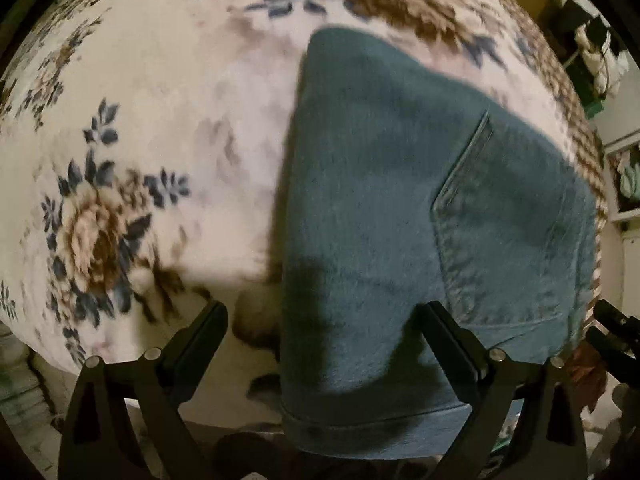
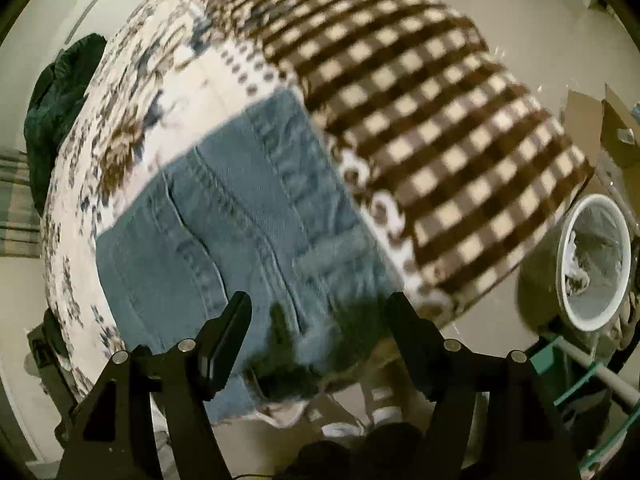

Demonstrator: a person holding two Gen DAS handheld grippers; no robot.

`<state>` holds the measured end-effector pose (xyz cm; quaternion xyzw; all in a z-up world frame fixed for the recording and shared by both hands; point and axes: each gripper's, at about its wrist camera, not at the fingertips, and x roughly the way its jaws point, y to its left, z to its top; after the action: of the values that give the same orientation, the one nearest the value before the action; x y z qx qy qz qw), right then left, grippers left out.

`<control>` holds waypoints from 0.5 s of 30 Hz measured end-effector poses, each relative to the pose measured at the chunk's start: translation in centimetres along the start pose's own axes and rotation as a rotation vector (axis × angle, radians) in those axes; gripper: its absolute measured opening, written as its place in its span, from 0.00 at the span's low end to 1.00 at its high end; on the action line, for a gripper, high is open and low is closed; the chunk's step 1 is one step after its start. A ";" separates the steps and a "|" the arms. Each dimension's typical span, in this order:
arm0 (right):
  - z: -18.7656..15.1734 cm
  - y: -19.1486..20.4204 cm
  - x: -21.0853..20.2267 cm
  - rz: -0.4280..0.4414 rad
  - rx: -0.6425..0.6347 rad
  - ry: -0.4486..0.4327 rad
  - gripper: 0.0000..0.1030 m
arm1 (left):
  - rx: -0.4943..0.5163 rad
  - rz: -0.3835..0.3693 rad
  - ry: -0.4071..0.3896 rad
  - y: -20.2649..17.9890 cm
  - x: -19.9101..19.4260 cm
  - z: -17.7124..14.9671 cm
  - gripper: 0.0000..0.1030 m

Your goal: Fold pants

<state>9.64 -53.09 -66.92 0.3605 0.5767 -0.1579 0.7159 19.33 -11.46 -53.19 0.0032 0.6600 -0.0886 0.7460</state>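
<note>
Folded blue jeans (image 1: pixel 400 200) lie on a bed covered with a floral blanket (image 1: pixel 140 120), back pocket facing up. My left gripper (image 1: pixel 320 312) hovers over the near hem of the jeans, its jaws wide apart with nothing pressed between them; its right finger stands over the denim, its left finger over the blanket. In the right wrist view the jeans (image 2: pixel 224 216) show their waistband and pocket seams. My right gripper (image 2: pixel 320 300) stands open above the near edge of the denim, and its pads do not touch the cloth.
The blanket's brown checked part (image 2: pixel 440 120) hangs over the bed's side. On the floor stand a white wastebasket (image 2: pixel 596 264), a cardboard box (image 2: pixel 600 120) and a teal frame (image 2: pixel 580 376). A dark green garment (image 2: pixel 60 100) lies at the bed's far left. Shelves (image 1: pixel 624 184) are at the right.
</note>
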 end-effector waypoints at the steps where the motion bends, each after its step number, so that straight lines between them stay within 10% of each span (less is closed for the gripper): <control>1: -0.6 -0.3 0.6 -0.010 0.008 0.018 0.70 | 0.005 -0.001 0.000 -0.1 0.3 -0.2 0.97; 15: -1.5 -2.3 5.0 -0.046 0.016 0.073 0.91 | -0.028 -0.035 0.003 0.2 1.3 -1.0 0.97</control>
<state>8.59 -52.68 -72.49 0.3583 0.6093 -0.1660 0.6876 18.53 -11.28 -54.60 -0.0184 0.6623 -0.0924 0.7433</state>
